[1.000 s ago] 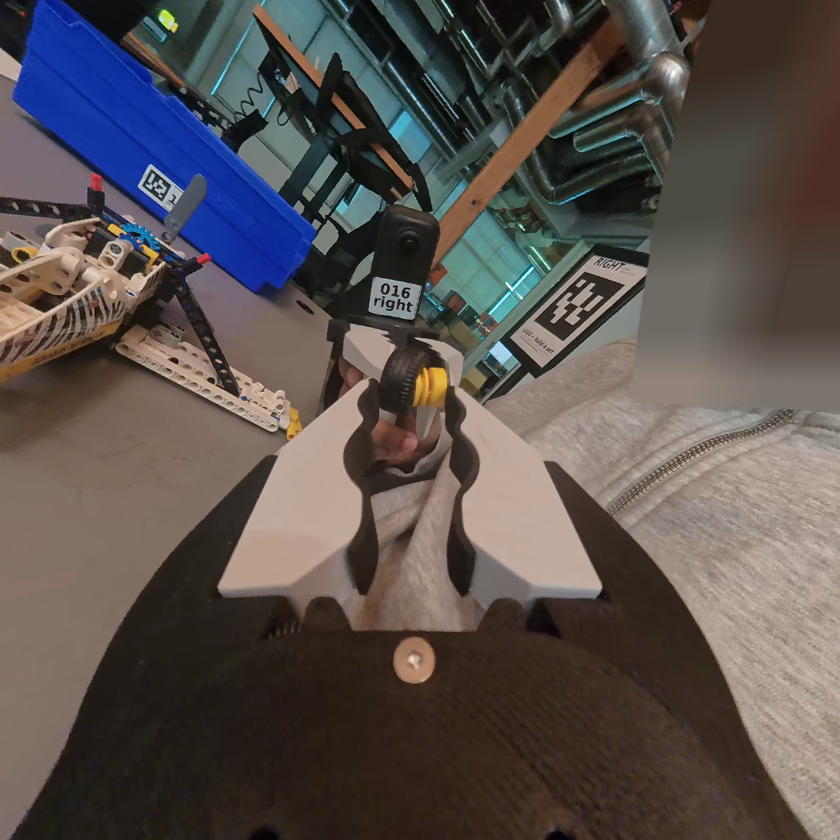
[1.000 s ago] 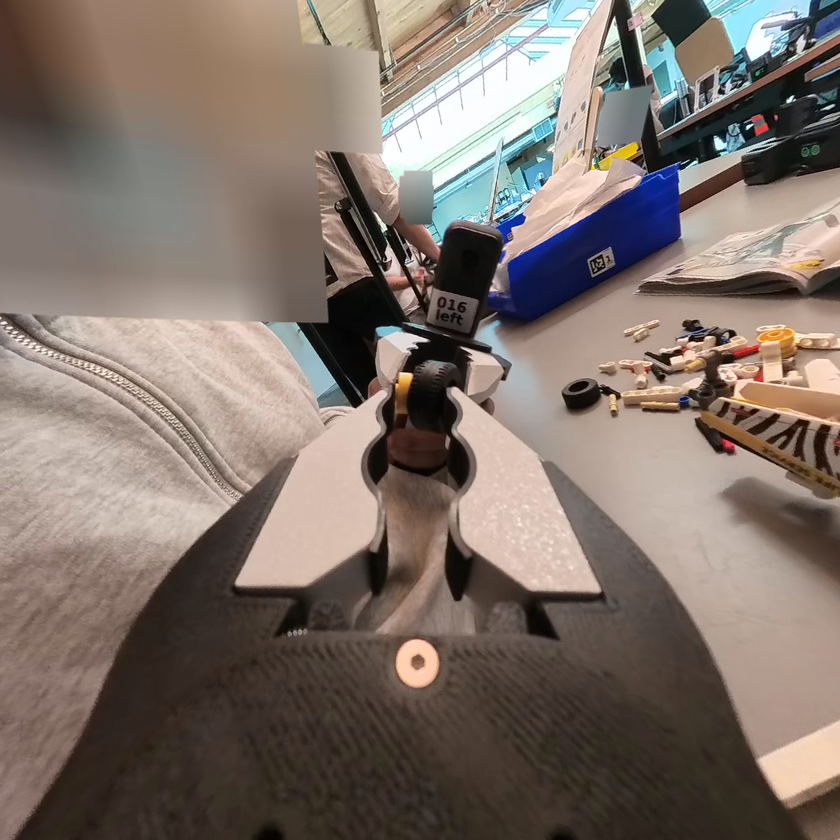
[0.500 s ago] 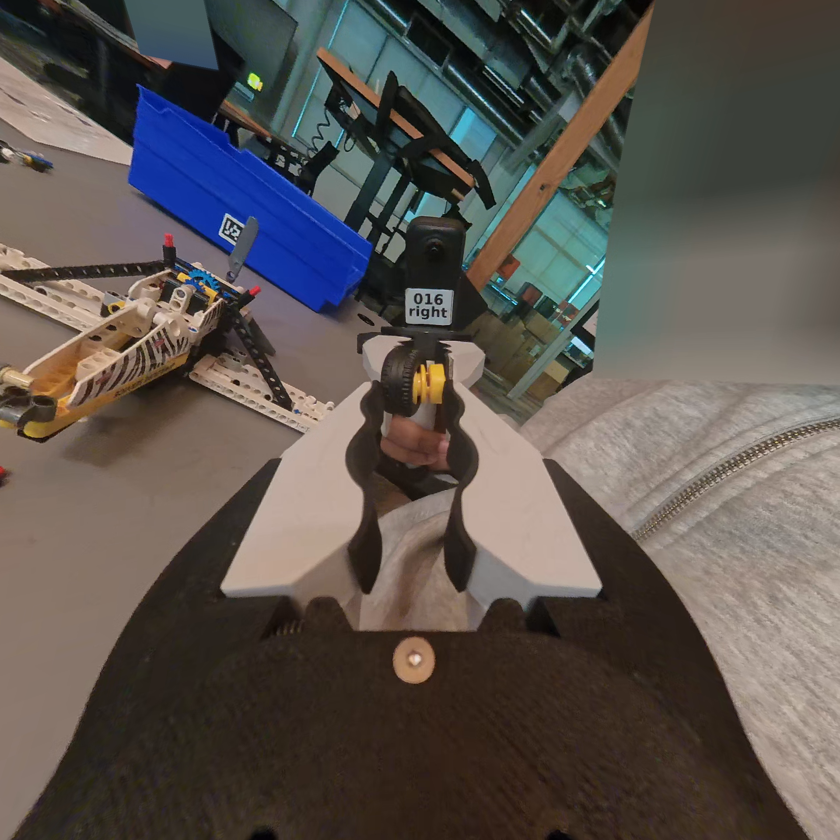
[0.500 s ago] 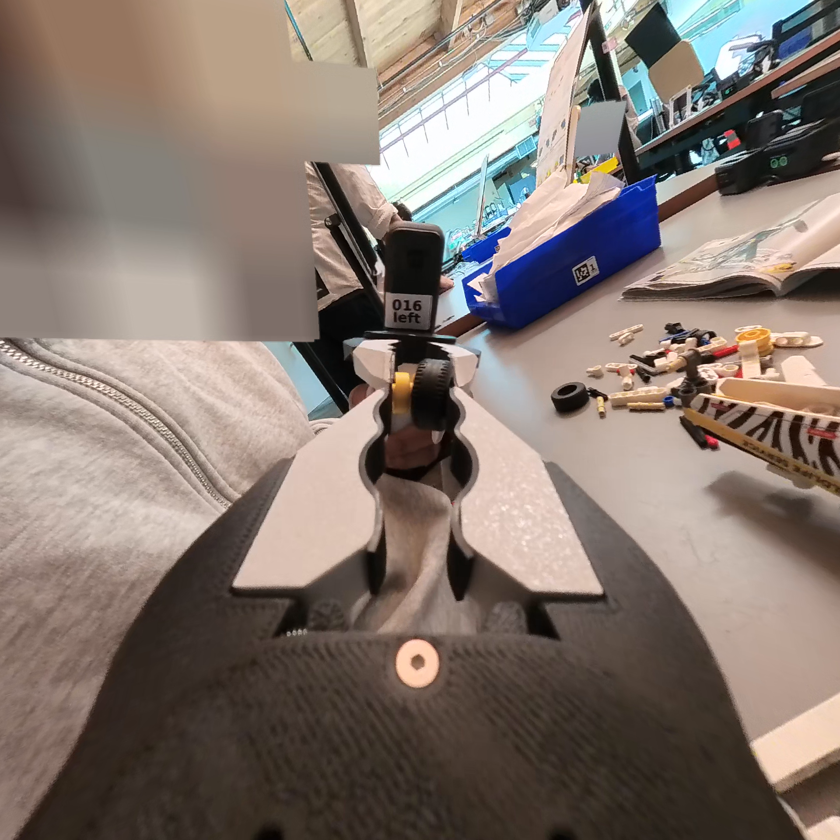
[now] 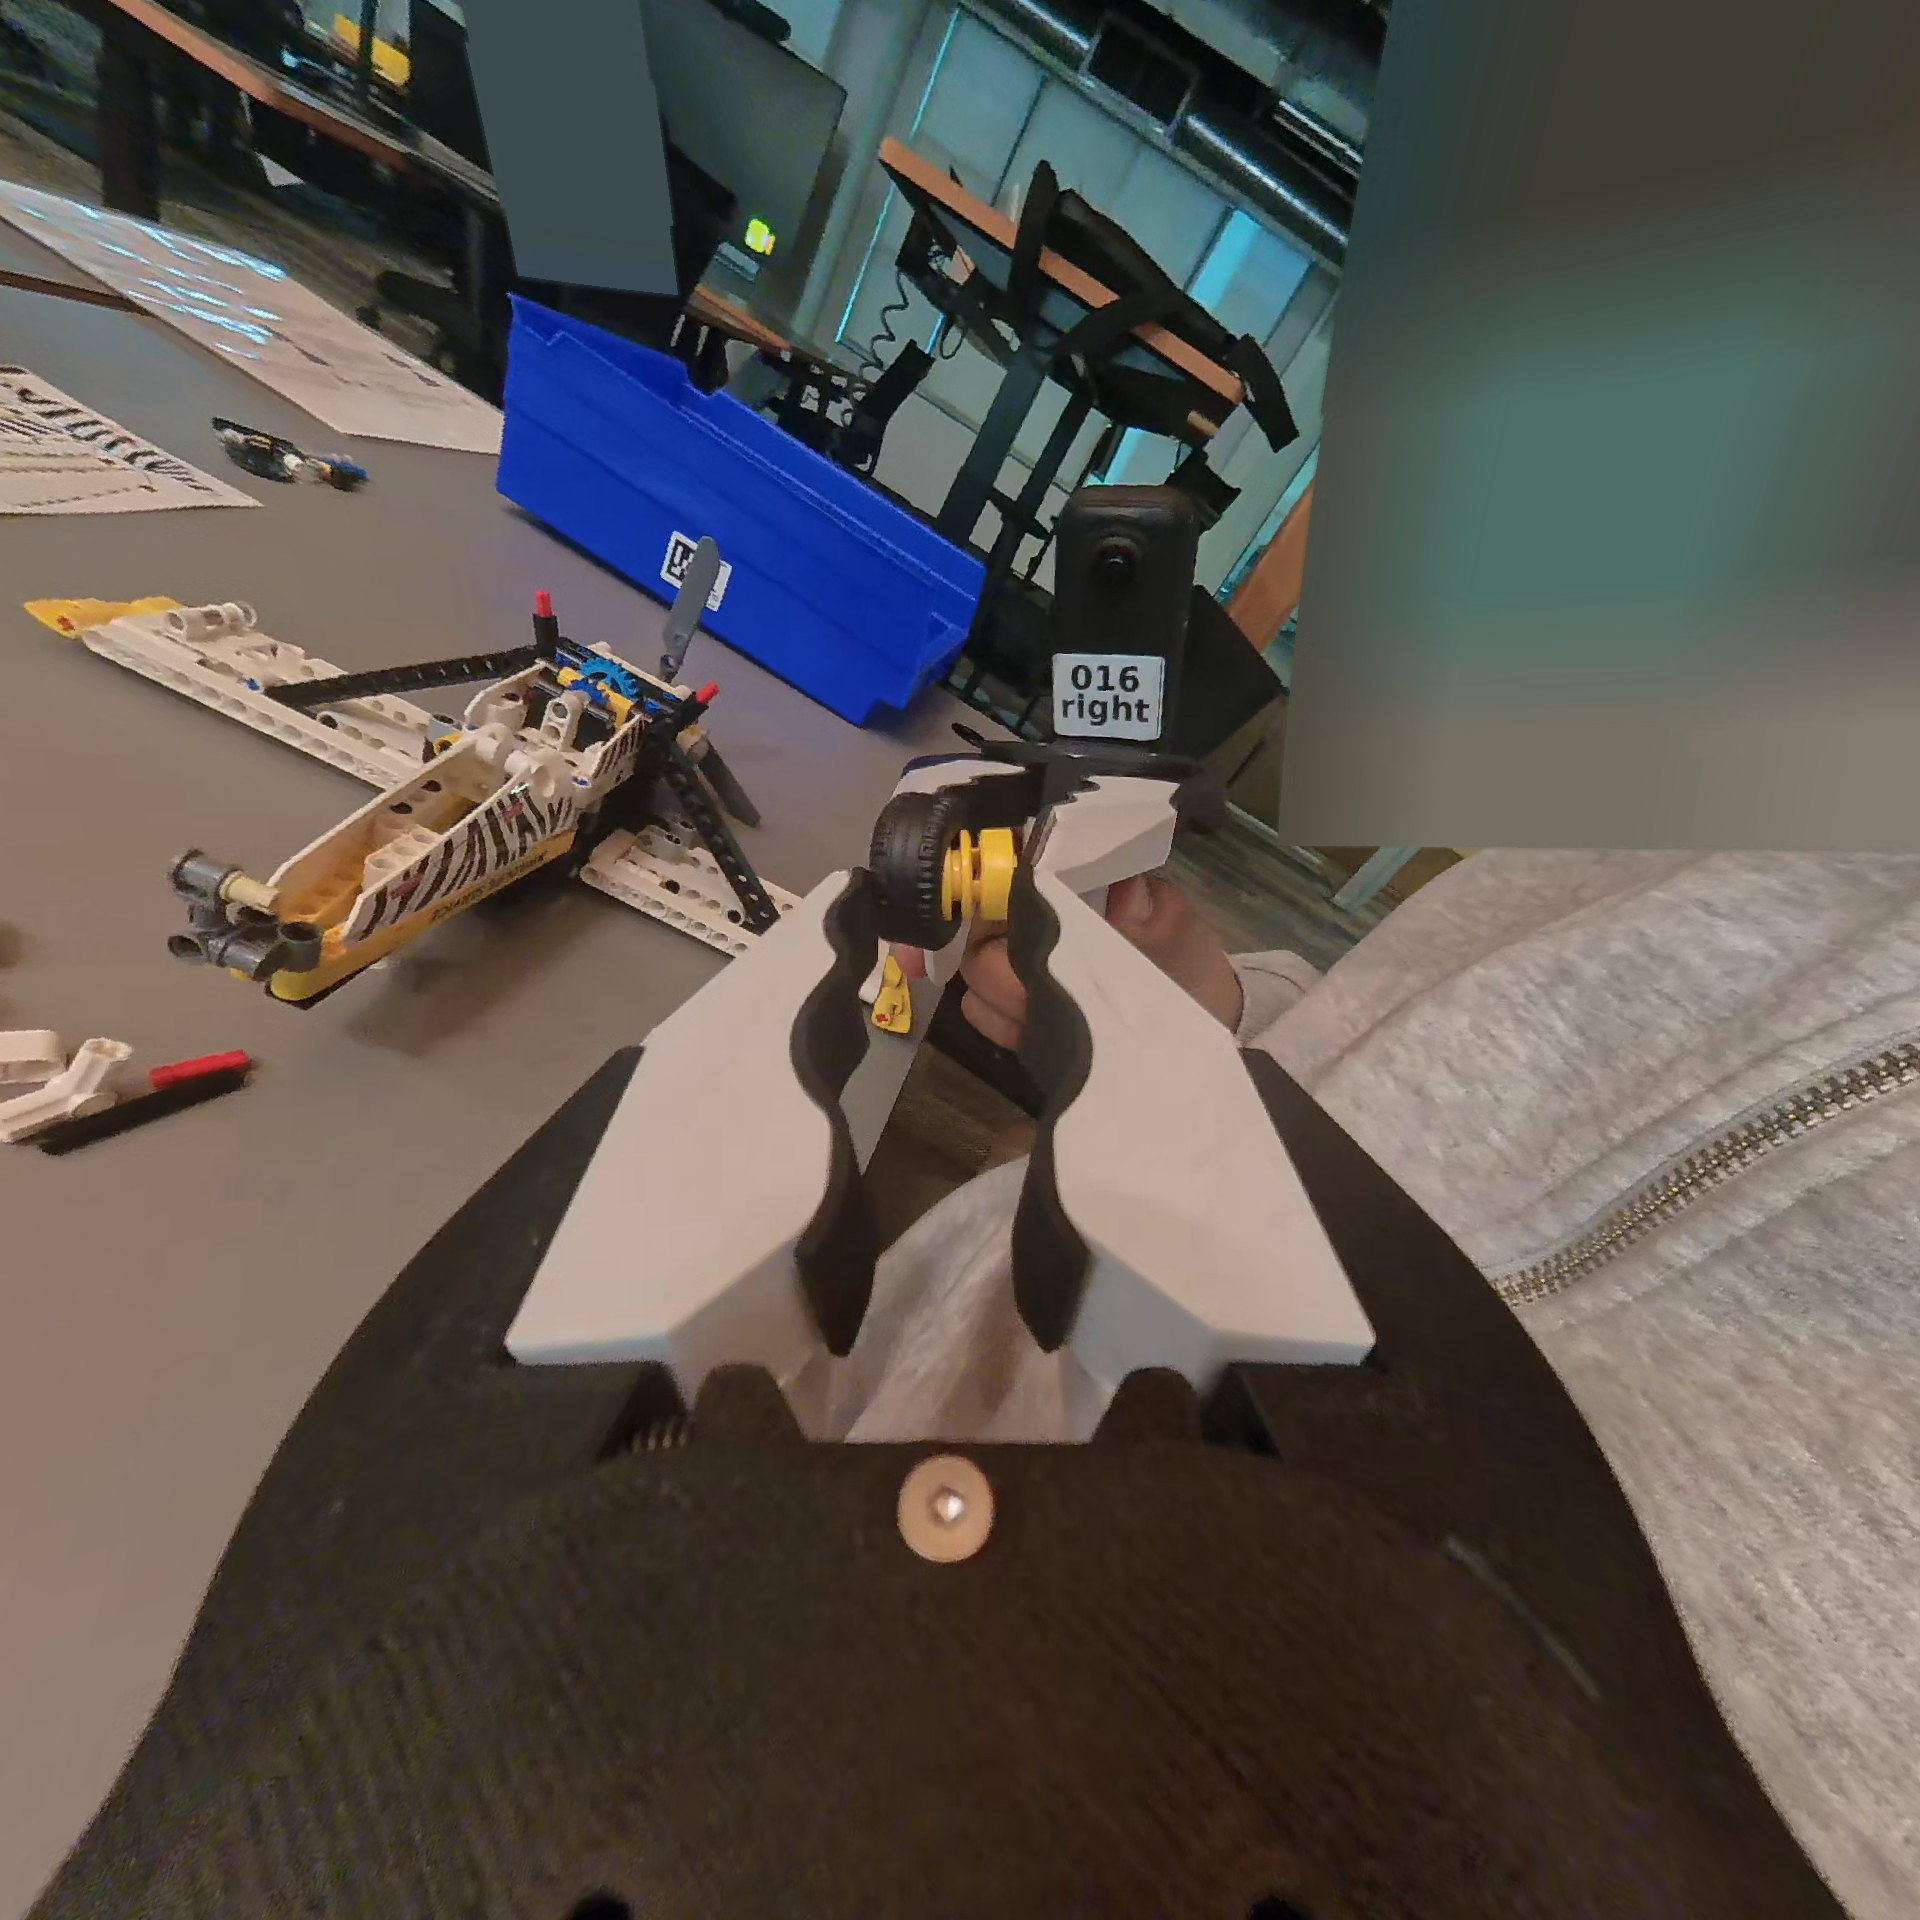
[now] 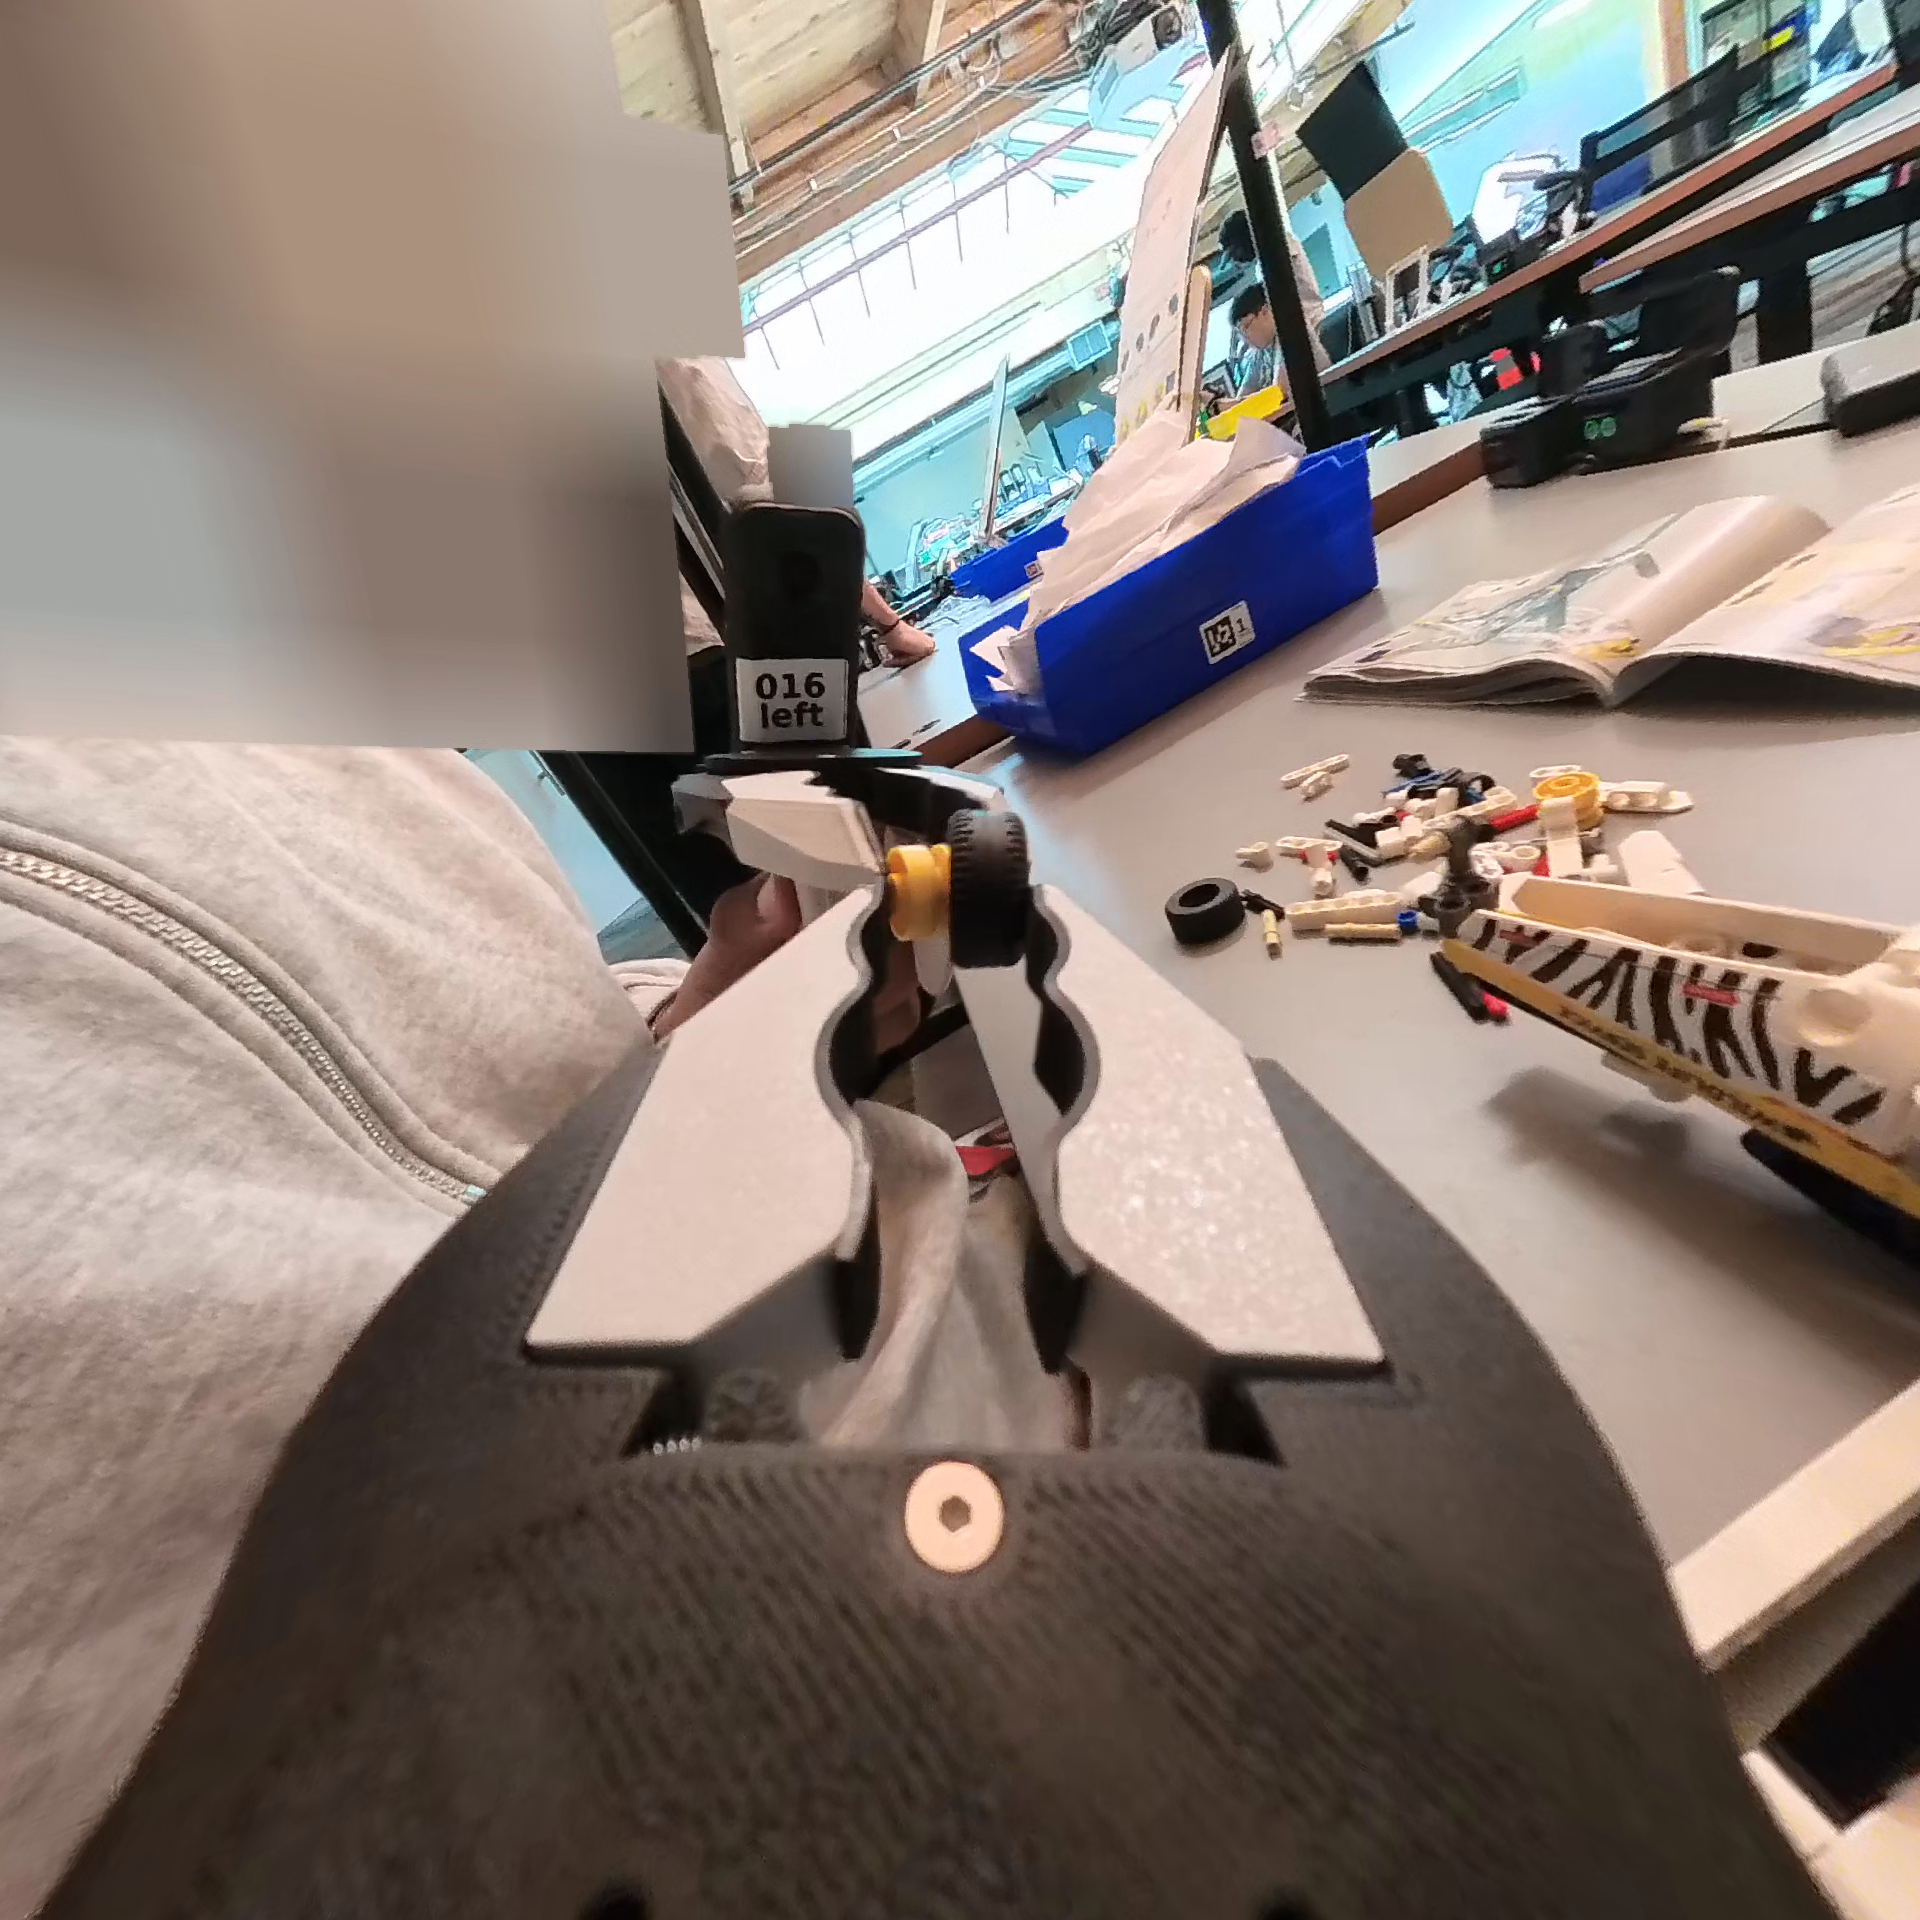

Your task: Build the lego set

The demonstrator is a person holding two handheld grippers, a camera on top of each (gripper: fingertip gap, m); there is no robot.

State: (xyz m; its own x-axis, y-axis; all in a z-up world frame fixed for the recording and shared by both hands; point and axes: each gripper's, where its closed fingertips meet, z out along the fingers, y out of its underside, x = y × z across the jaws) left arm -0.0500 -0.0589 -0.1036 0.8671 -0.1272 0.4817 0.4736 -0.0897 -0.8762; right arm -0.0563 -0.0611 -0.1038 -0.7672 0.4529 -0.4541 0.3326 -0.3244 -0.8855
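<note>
While shut, both tongs on wheel.

A black tyre sits on a yellow hub, between pale grey fingers with black inner pads. The model on the grey desk is white and yellow with black zebra stripes. Far off is a blue bin. Loose pieces are white, black, red and yellow. A light grey sweatshirt shows at right.
</note>
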